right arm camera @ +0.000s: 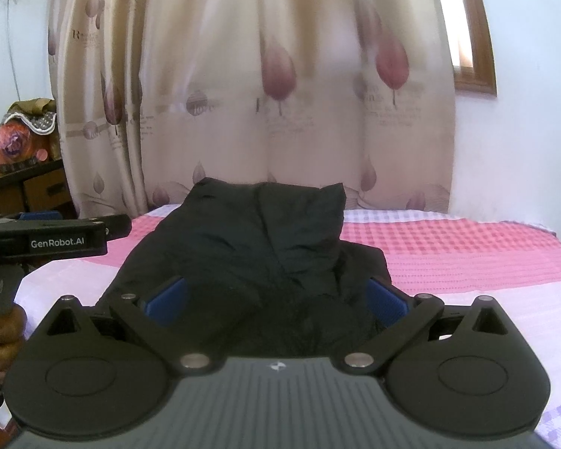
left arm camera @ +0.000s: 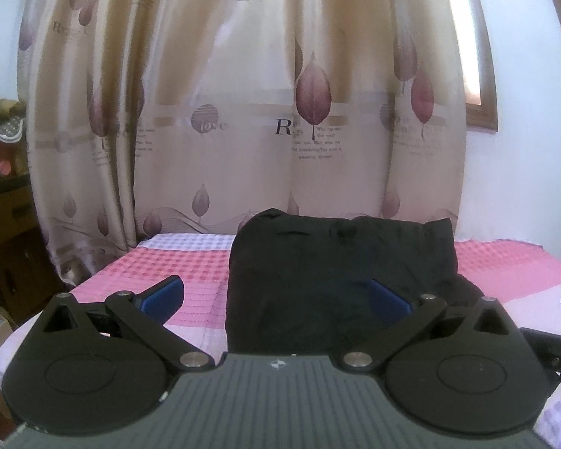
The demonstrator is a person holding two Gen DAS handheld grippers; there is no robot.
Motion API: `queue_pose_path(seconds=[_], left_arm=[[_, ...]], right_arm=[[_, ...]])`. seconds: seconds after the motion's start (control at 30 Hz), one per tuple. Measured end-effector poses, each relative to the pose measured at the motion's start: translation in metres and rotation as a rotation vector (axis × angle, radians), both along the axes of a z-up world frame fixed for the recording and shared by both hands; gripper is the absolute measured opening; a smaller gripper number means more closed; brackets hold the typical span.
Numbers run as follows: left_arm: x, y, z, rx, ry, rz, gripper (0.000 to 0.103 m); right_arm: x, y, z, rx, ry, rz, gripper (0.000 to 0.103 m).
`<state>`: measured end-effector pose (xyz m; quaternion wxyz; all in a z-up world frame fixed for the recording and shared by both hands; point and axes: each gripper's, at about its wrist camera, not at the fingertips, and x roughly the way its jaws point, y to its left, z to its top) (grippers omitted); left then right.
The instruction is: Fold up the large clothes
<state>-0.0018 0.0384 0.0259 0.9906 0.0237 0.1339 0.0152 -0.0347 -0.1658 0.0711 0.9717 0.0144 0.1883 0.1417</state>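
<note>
A black garment (left arm camera: pixel 336 273) lies folded in a thick pile on the pink and white checked bed cover (left arm camera: pixel 168 265). It also shows in the right wrist view (right arm camera: pixel 254 254). My left gripper (left arm camera: pixel 276 299) is open, held just above the near edge of the garment, its left blue pad (left arm camera: pixel 161 295) over the cover and its right pad (left arm camera: pixel 389 299) over the cloth. My right gripper (right arm camera: pixel 276 299) is open over the near end of the garment, empty. The left gripper's body (right arm camera: pixel 56 243) shows at the left of the right wrist view.
A beige curtain (left arm camera: pixel 243 112) with leaf prints hangs behind the bed. A dark shelf with boxes and a bundle (right arm camera: pixel 22 142) stands at the left. A wooden window frame (right arm camera: pixel 478 37) is at the upper right. The bed cover (right arm camera: pixel 467 254) extends to the right.
</note>
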Motion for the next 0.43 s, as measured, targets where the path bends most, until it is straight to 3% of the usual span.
queue_pose_path(seconds=[0.43], left_arm=[[-0.0026, 0.0003, 0.0003, -0.024, -0.053, -0.008, 0.103]], right_arm=[[-0.0003, 0.0102, -0.0002, -0.030, -0.014, -0.023, 0.103]])
